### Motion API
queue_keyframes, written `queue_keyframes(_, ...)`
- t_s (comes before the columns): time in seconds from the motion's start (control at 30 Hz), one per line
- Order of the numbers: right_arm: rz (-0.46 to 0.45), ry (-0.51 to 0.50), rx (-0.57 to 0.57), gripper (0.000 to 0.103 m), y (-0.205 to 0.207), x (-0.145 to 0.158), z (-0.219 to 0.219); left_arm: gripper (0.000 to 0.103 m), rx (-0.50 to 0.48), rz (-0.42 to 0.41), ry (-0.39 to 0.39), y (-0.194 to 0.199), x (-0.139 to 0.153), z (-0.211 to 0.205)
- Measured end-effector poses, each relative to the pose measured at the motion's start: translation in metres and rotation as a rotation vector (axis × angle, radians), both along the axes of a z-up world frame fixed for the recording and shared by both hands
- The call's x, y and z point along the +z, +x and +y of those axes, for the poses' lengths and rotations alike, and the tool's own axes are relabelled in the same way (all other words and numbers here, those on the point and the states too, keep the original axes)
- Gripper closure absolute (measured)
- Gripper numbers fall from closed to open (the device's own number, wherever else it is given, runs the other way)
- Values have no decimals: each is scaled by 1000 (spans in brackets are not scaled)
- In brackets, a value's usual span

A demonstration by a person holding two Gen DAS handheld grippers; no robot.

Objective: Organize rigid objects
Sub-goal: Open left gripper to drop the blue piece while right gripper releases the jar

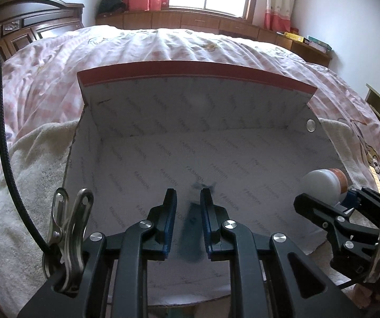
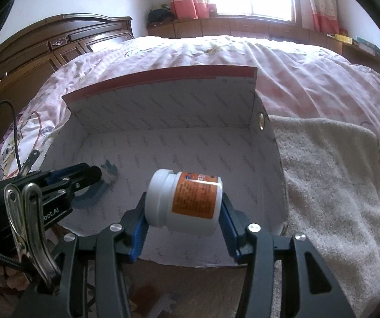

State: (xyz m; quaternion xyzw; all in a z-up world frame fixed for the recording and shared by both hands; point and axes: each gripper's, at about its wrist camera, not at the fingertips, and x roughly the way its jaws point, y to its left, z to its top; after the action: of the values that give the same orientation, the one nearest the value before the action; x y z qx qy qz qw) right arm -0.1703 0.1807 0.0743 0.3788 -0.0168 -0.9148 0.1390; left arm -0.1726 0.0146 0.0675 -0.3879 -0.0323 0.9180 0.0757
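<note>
jar (image 2: 187, 202) held sideways in right tongs (image 2: 183, 212) over box (image 2: 163, 100) | left tongs (image 1: 188, 212) narrowly parted, empty | blue item (image 2: 110, 171) already boxed

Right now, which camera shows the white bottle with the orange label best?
The right wrist view: the bottle lies sideways between the right gripper fingers, cap and label visible, over the open box. The left wrist view shows only its white cap end at the right edge.

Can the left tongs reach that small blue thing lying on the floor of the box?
Probably yes. The left tongs are open and hold nothing, the blue thing lies just ahead of them, and the box is open on top.
</note>
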Motion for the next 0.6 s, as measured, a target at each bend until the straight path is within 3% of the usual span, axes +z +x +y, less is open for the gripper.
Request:
queue_keyframes(0.1, -2, 0, 0, 51, 0, 0, 0, 85, 1, -5, -1, 0, 0, 0)
queue_keyframes(0.23, -9, -35, -7, 48, -1, 2, 4, 76, -7, -20, -17, -1, 0, 3)
queue_keyframes(0.6, 15, -63, -35, 44, 9, 11, 12, 75, 24, -27, -14, 7, 6, 1)
